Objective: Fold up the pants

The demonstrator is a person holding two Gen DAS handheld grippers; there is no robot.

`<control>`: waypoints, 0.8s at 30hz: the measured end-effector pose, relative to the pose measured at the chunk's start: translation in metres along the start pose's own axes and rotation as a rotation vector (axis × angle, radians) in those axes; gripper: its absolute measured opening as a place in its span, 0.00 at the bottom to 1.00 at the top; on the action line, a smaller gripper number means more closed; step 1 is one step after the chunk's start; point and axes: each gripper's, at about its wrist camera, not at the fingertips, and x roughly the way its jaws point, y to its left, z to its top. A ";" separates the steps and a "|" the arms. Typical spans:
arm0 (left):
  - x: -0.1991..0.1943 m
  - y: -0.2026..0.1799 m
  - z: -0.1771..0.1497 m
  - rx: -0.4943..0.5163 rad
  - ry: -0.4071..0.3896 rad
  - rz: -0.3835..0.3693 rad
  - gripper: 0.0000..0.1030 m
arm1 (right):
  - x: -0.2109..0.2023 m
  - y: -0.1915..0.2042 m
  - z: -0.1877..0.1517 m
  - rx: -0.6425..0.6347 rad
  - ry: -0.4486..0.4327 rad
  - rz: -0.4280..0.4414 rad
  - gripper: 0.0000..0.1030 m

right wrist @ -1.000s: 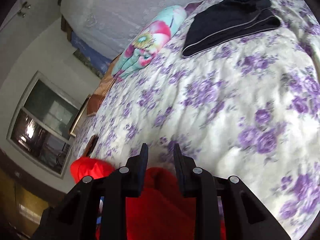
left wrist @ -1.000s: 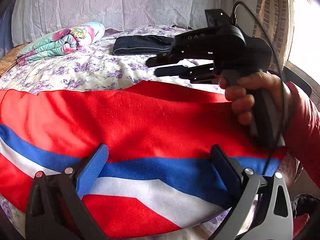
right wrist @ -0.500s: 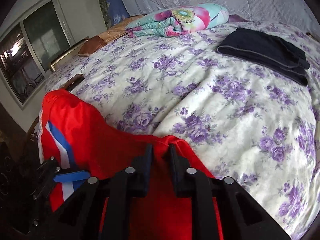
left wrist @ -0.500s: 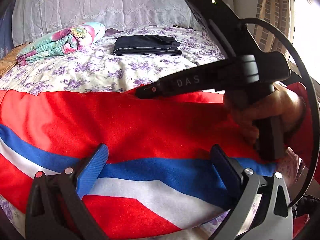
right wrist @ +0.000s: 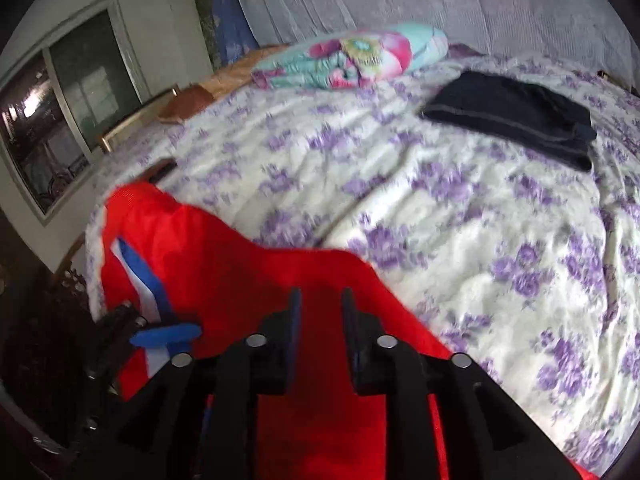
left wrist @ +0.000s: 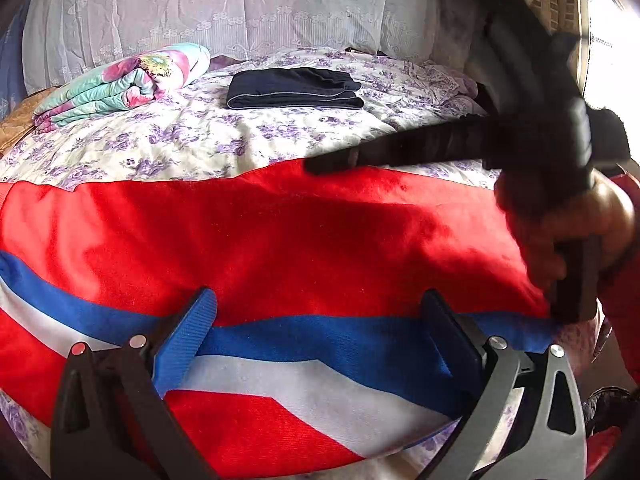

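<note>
Red pants (left wrist: pixel 280 240) with a blue and white side stripe lie flat across the near part of the bed. My left gripper (left wrist: pixel 320 320) hovers over the stripe, open wide, nothing between its pads. My right gripper (left wrist: pixel 320 165) reaches in from the right, held by a hand (left wrist: pixel 580 232), with its tips at the far edge of the pants. In the right wrist view, the right gripper (right wrist: pixel 320 316) is low over the red cloth (right wrist: pixel 224 264). Its jaws are opening; the cloth shows in the narrow gap, and the pads do not press on it. The left gripper's blue finger (right wrist: pixel 166 334) shows at the left.
The bed's purple-flowered sheet (left wrist: pixel 200 140) stretches away beyond the pants. A folded dark garment (left wrist: pixel 294 88) and a rolled floral quilt (left wrist: pixel 124 84) lie near the lace-covered headboard. In the right wrist view a window (right wrist: pixel 52 128) stands past the bed's left edge.
The right gripper rolled and swung from above the sheet down to the far edge of the pants. Its jaws closed nearly shut, then parted again. The left gripper kept still.
</note>
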 end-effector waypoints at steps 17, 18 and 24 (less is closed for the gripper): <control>-0.003 0.075 0.027 -0.024 0.071 0.404 0.95 | -0.076 -0.076 -0.066 0.276 -0.155 -0.126 0.62; -0.002 0.063 0.026 0.003 0.077 0.455 0.95 | -0.087 -0.074 -0.067 0.275 -0.197 -0.167 0.62; -0.036 0.025 0.021 0.054 0.003 0.276 0.95 | -0.130 -0.055 -0.114 0.190 -0.226 -0.295 0.78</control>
